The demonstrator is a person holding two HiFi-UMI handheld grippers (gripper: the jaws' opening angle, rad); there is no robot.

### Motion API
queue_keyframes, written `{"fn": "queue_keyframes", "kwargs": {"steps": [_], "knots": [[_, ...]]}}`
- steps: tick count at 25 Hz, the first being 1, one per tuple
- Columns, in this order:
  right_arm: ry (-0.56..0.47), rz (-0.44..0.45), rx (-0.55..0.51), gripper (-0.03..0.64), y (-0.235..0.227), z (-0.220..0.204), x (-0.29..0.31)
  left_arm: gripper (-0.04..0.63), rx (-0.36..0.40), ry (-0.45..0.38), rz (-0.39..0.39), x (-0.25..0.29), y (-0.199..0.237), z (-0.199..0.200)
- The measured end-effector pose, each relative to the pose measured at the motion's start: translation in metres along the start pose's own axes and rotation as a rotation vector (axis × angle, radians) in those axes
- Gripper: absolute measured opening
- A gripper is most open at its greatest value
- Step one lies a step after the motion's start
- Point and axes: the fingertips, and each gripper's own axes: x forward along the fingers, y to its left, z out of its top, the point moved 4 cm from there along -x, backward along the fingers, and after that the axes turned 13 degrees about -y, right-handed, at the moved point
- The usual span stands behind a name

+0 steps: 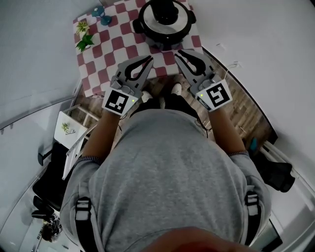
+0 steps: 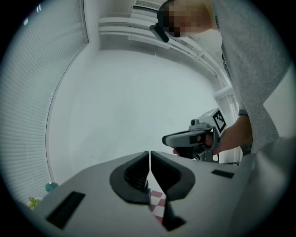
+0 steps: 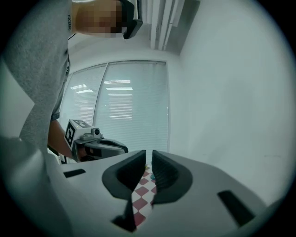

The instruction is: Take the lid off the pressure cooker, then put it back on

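Note:
The pressure cooker [image 1: 165, 19] stands at the far end of a red-and-white checked table [image 1: 106, 54], with its black lid [image 1: 164, 11] on it. Both grippers hover over the table's near edge, short of the cooker and apart from it. My left gripper [image 1: 149, 60] is shut with nothing in it, its jaws touching in the left gripper view [image 2: 150, 156]. To its right, my right gripper [image 1: 178, 53] is also shut and holds nothing; only a thin slit shows between its jaws in the right gripper view [image 3: 149, 157]. Both gripper views tilt up at white walls, and the cooker is outside them.
A green plant sprig [image 1: 84, 42] and a blue trinket [image 1: 103, 18] lie at the table's far left corner. A white stool [image 1: 69, 130] stands at the left on the floor. Wood flooring [image 1: 246, 108] runs to the right. Window blinds [image 3: 120, 106] fill one wall.

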Motion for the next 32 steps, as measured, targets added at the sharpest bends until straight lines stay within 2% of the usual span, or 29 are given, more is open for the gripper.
{"fn": "queue_keyframes", "kwargs": {"steps": [3, 14, 20, 26, 32], "knots": [[-0.022, -0.002, -0.007, 0.008, -0.006, 0.007, -0.006, 0.017, -0.009, 0.002, 0.029, 0.005, -0.005, 0.001], [-0.069, 0.055, -0.008, 0.008, -0.033, 0.026, -0.006, 0.017, 0.016, -0.016, 0.133, 0.035, -0.006, 0.011], [-0.068, 0.077, -0.018, 0.008, -0.041, 0.029, -0.010, 0.018, 0.049, -0.008, 0.155, 0.042, -0.006, 0.012], [-0.068, 0.083, -0.018, 0.008, -0.047, 0.028, -0.012, 0.017, 0.046, -0.022, 0.171, 0.049, -0.009, 0.014], [-0.073, 0.084, -0.012, 0.008, -0.049, 0.029, -0.016, 0.017, 0.059, 0.004, 0.169, 0.048, -0.011, 0.009]]}}
